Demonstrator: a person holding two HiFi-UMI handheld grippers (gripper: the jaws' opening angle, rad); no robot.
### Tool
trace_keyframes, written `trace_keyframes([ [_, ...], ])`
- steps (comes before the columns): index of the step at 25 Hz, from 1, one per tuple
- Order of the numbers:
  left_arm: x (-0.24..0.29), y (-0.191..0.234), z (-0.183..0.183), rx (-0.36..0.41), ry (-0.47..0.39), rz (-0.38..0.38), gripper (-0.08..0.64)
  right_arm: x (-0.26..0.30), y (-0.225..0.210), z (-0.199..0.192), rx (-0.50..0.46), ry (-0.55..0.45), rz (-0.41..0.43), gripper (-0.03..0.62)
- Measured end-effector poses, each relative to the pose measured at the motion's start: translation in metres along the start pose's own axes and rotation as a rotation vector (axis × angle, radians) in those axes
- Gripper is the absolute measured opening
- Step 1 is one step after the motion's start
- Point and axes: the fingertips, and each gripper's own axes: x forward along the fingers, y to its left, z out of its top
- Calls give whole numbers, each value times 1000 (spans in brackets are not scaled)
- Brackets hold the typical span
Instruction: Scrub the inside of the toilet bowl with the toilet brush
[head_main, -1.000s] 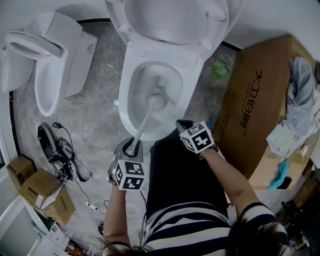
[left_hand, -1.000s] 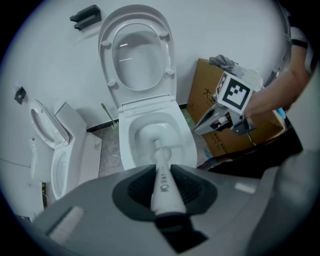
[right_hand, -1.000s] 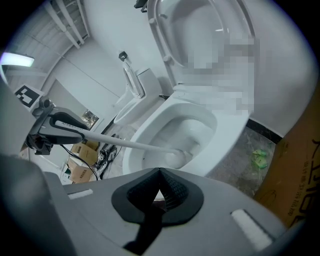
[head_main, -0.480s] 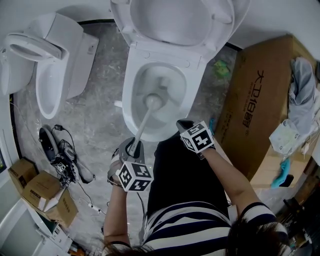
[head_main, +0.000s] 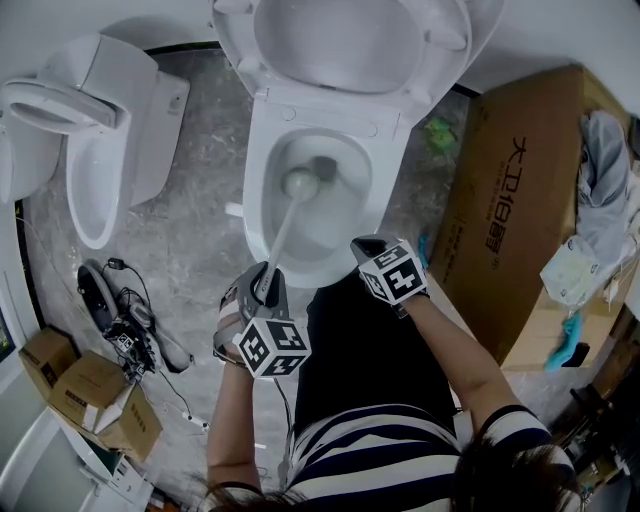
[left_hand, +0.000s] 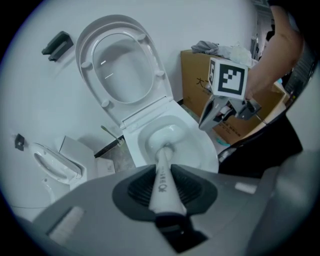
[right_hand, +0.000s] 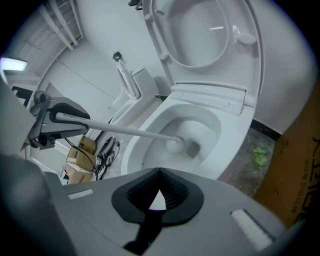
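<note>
The white toilet bowl (head_main: 262, 215) stands open ahead of me, its seat and lid (head_main: 355, 40) raised. My left gripper (head_main: 266, 288) is shut on the handle of the white toilet brush (head_main: 284, 225), which slants down into the bowl. The brush head (head_main: 298, 182) rests against the inner wall just left of the dark drain. In the left gripper view the handle (left_hand: 162, 175) lies clamped between the dark pads. My right gripper (head_main: 368, 247) hovers at the bowl's near right rim, shut with nothing in it. The right gripper view shows the brush head (right_hand: 175, 145) low in the bowl.
A second white toilet (head_main: 100, 120) stands at the left. A large cardboard box (head_main: 520, 200) sits close on the right, with cloths piled on it. Cables and tools (head_main: 125, 320) and small boxes (head_main: 90, 390) lie at lower left. A green scrap (head_main: 440, 135) is on the floor.
The brush head has slid farther up the bowl and slightly left, toward the drain. My left gripper shifted a little with it. The right gripper has stayed put.
</note>
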Motion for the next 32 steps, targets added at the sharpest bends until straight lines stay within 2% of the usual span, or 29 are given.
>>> trace_keyframes([
  [3, 7, 6, 7, -20, -22, -4, 0, 2, -1, 4, 11, -1, -3, -5],
  [6, 5, 14, 15, -97, -68, -10, 0, 2, -4, 6, 23, -3, -3, -4],
  [11, -4, 33, 26, -155, -151, 59, 0, 0, -10, 13, 44, -16, -9, -5],
  [16, 5, 39, 30, -261, -140, 49, 0, 0, -13, 16, 55, -22, -14, -3],
  [23, 10, 33, 34, -279, -153, 43, 0, 0, -15, 16, 62, -24, -18, -4],
  [29, 14, 29, 38, -377, -177, 13, 0, -1, -17, 18, 70, -39, -25, -5],
  [32, 16, 24, 46, -375, -189, 0, 0, -2, -19, 16, 75, -45, -31, -5],
])
